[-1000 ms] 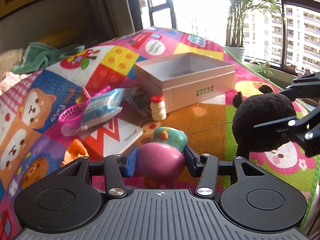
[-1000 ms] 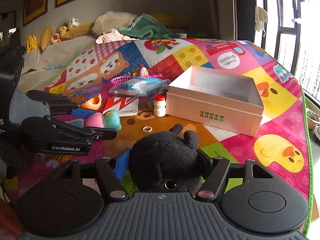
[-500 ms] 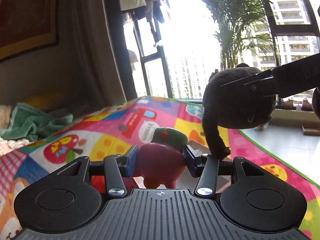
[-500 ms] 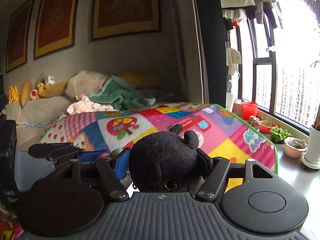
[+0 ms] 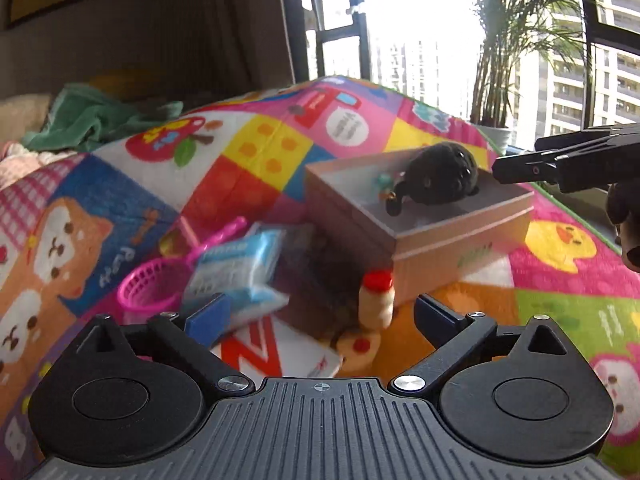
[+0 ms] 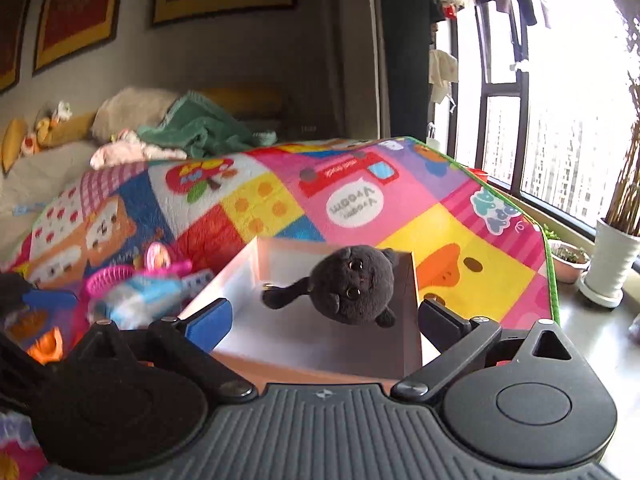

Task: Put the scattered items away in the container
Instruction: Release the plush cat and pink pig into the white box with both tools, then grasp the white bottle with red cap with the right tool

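Release step, judged: both tongs wide, nothing between the jaws, having just been opening. Left tongs (image 5: 320,316) over the clutter on the mat (image 5: 280,148); right tongs (image 6: 324,320) above the box (image 6: 412,320). Plush (image 6: 348,284) inside or dropping into the box, blurred. Teal speck beside it in the left view, possibly the pink toy; cannot tell.

Next, likely: back to the bottle (image 5: 376,300), pouch (image 5: 236,264) and basket (image 5: 152,288), still out on the mat.

Half a second ago: toy and plush clamped, raised; now released.
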Motion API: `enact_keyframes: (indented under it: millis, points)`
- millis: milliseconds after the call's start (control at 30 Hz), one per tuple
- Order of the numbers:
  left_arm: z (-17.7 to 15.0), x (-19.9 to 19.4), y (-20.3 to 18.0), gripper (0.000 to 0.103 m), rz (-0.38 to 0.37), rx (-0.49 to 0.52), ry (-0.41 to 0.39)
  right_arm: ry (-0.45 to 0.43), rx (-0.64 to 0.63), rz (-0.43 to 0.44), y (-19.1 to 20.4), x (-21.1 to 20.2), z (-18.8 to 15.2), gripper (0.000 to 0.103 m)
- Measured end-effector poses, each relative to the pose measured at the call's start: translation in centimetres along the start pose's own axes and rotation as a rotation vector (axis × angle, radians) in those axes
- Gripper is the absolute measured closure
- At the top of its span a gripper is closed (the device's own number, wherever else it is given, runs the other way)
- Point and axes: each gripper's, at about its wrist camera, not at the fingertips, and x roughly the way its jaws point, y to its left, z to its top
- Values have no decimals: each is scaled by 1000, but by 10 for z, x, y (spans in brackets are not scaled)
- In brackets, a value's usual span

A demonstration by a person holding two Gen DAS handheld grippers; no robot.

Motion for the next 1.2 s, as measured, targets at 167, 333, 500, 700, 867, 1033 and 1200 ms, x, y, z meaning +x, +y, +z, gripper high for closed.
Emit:
enact_keyframes:
  millis: [167,333,500,700,867,1033,1200]
  points:
    - [-42,-27,20,1,56,-117,44,39,-96,54,39,-12,-25,1]
    - [-51,-48,32,1,134,-208,-20,50,-140,77,76,-9,-26,3]
    - [-50,-43,32,1,153,-219,-11,85,-185,110,115,14,-22,45]
    - [-52,-44,32,1,158,-220,-18,13,-330,-23,158,42,-27,65]
    - [-53,-43,36,0,151,-247,-9,-52,-507,-31,183,39,-37,67]
    - [-54,-42,37,0,146,-257,-5,-45,-556,-25,183,46,-28,67]
    - [-55,-42,41,0,141,-283,-6,-6,-612,-27,182,57,-28,73]
